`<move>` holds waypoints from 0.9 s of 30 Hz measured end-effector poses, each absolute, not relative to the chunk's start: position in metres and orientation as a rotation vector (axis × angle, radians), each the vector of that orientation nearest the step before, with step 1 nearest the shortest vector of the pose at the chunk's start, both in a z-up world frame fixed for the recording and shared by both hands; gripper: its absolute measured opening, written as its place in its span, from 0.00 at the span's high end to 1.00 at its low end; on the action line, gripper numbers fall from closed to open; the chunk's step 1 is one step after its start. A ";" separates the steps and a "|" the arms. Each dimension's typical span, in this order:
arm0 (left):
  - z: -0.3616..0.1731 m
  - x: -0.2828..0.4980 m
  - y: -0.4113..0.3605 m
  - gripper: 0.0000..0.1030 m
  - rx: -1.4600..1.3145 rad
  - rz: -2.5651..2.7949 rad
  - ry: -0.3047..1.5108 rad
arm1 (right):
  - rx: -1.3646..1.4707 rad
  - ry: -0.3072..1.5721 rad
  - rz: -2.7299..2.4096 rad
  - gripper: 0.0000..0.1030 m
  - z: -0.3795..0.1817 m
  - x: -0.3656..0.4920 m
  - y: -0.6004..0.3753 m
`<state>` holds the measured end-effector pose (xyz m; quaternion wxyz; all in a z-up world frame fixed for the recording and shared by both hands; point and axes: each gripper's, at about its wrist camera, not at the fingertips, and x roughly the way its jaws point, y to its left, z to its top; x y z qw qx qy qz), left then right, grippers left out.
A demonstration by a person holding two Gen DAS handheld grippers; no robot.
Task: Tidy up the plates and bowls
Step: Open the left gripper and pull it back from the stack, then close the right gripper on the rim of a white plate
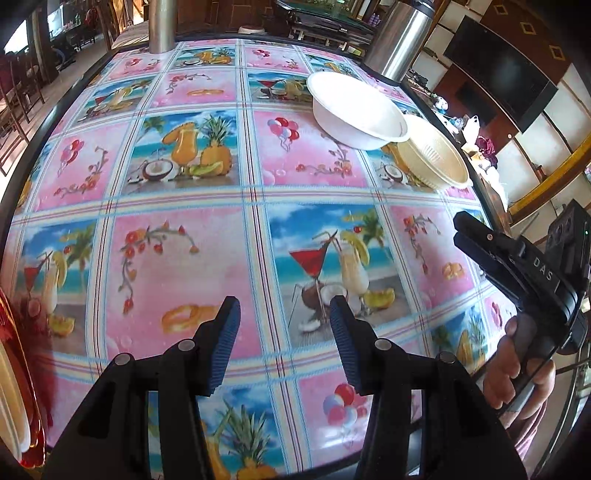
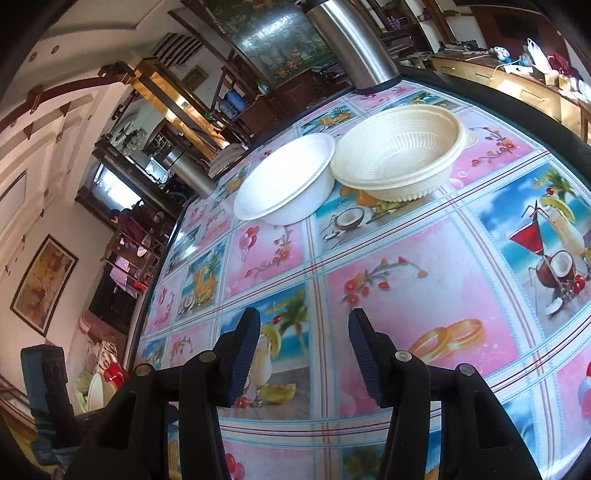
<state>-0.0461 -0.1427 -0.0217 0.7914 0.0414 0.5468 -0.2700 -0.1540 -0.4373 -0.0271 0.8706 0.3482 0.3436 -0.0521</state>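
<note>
The only writing that can be read is "DAS", in pale letters on the black body of the right gripper as the left wrist camera sees it from the side; a hand grips its handle below.

The worktop is covered with a glossy patterned cloth: pink squares with balloons, flower sprays and gold rings, set between blue beach squares with cocktails, pineapples and halved coconuts. A dark rim edges it. Two steel flasks stand at its far side, one just behind the bowls, the other further left. Around it lies a crowded room with dark wooden furniture, a framed picture on a pale wall and a dark screen.

The white bowl and the ribbed cream bowl sit upright side by side near the far edge, rims touching or overlapping; I cannot tell which.

The left gripper has its blue-padded fingers apart over bare cloth, nothing between them. The right gripper's fingers also stand apart and empty, well short of the bowls.

At the left edge of the left wrist view, a red plate with something pale on it is cut off and blurred. The flasks' tops are cropped.
</note>
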 end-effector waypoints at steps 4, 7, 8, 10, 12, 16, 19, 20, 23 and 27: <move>-0.020 -0.014 -0.157 0.53 0.043 -0.570 1.190 | 0.831 0.712 -0.082 0.48 -0.023 -0.139 -0.454; -0.019 0.002 -0.159 0.53 -0.013 -0.559 1.189 | 0.926 0.697 -0.053 0.48 -0.020 -0.117 -0.462; -0.020 0.005 -0.159 0.53 -0.023 -0.557 1.182 | 0.952 0.694 -0.045 0.48 -0.020 -0.108 -0.463; -0.023 0.009 -0.160 0.53 -0.025 -0.546 1.172 | 1.009 0.684 -0.058 0.48 -0.022 -0.091 -0.467; -0.031 0.011 -0.160 0.53 -0.028 -0.547 1.183 | 1.055 0.671 -0.090 0.48 -0.027 -0.077 -0.469; -0.049 0.014 -0.157 0.53 -0.034 -0.553 1.234 | 1.126 0.684 -0.148 0.48 -0.043 -0.050 -0.473; -0.053 0.016 -0.155 0.53 -0.031 -0.557 1.247 | 1.156 0.678 -0.184 0.49 -0.051 -0.036 -0.475; -0.051 0.018 -0.154 0.53 -0.033 -0.554 1.241 | 1.156 0.675 -0.198 0.51 -0.053 -0.032 -0.475; -0.043 0.028 -0.152 0.53 -0.041 -0.545 1.231 | 1.147 0.686 -0.249 0.71 -0.056 -0.021 -0.476; -0.029 0.052 -0.155 0.53 -0.081 -0.540 1.225 | 1.137 0.692 -0.290 0.89 -0.059 -0.019 -0.480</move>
